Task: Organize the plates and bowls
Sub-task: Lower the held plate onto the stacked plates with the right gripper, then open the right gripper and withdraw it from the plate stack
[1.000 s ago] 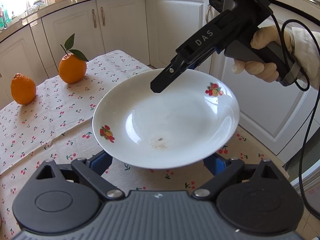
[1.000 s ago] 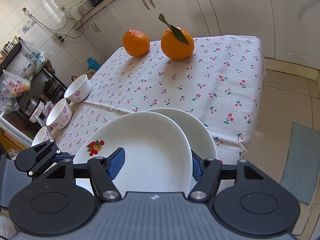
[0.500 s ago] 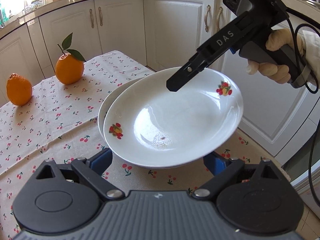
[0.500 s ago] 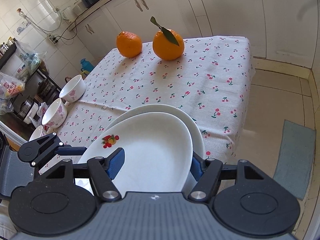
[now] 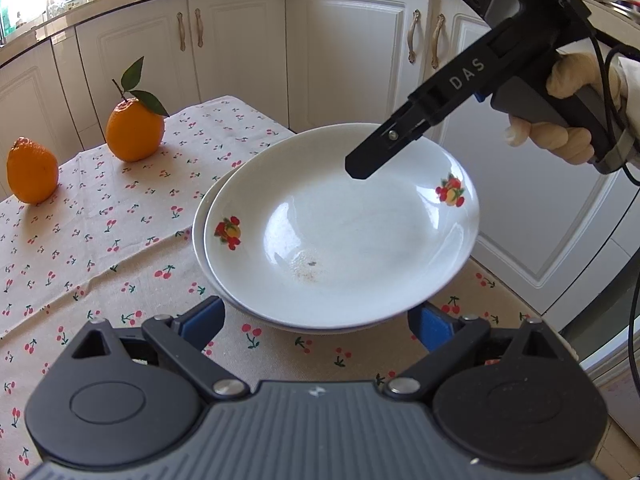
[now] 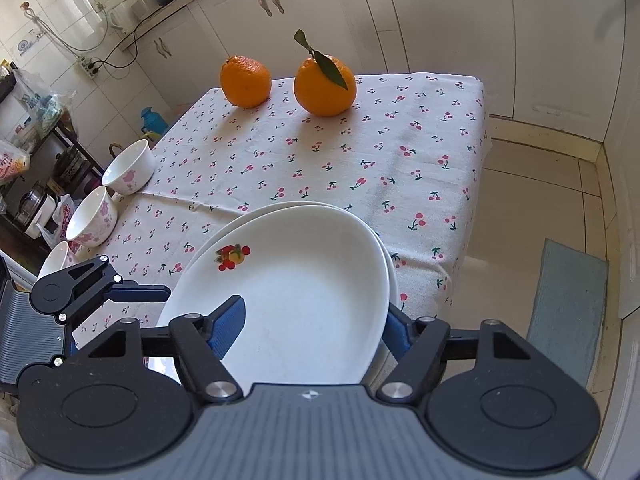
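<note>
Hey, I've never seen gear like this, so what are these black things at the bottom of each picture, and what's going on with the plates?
There is no robot here: a person holds a two-finger grabber in each hand, each with a camera looking along its fingers. The black shape at the bottom is that grabber itself. One picture looks from the left gripper, whose jaws stand open and empty; the right one and the gloved hand holding it show in it too. The other looks from the right gripper, whose jaws have just been opening around the rim of the top plate. It sits on a second plate on a cherry tablecloth, with two oranges and bowls.
</note>
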A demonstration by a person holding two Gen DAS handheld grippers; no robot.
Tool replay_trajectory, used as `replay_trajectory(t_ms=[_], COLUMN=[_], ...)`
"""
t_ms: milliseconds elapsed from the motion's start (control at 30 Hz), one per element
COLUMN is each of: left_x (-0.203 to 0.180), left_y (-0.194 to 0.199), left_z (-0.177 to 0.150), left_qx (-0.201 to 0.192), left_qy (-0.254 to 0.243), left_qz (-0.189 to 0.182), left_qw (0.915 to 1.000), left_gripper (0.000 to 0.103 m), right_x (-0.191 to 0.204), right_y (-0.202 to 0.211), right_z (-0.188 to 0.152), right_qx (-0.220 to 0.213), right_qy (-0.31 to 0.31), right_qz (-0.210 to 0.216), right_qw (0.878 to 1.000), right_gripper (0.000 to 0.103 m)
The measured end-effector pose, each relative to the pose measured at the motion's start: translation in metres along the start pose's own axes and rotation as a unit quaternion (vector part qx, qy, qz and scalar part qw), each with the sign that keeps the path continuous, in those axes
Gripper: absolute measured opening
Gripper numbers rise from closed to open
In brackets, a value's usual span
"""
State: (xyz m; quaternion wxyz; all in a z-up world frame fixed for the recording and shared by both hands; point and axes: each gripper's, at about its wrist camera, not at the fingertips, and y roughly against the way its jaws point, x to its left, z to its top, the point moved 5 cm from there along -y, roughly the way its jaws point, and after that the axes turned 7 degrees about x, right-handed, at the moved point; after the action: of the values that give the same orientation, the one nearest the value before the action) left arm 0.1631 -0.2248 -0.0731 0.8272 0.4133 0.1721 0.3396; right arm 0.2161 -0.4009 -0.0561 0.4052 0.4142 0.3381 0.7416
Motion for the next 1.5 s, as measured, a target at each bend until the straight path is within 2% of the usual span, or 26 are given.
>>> replay_trajectory(t_ms=[800,933,1167,1333,1500], left_x=[0.005,0.005,0.005,0.010,0.024], left_y=[0.004,0.009,0.028,0.044,0.058], left_z=[-0.004,-0.006,-0.010,-0.011,-0.017], left_qx=[-0.006,-0.015,-0.046,-0.069,-0.078], left_qy=[0.004,0.003,-0.003,-0.008,0.007], left_qz=[0.001,-0.003,0.001,0.029,0.035], left_qw=[1.0000,0.9999,0.9989,0.9972,0.9963], left_gripper=[0.098,0.098,0.099,0.100,0.101], right_x=[0.013,0.022,0.055,0.084,0.110], right_y=[0.000,0.007,0.024,0.030,0.026], right_z=[-0.006,-0.005,-0.008,-0.013,-0.017], right_qx=[0.022,0.004,-0.038,-0.075,-0.099], right_qy=[-0.004,0.003,0.028,0.047,0.034], right_qz=[-0.055,-0.054,-0.106,-0.148,-0.170], right_qw=[0.998,0.999,0.993,0.985,0.980], right_gripper=[0.092,0.103,0.103,0.103,0.103])
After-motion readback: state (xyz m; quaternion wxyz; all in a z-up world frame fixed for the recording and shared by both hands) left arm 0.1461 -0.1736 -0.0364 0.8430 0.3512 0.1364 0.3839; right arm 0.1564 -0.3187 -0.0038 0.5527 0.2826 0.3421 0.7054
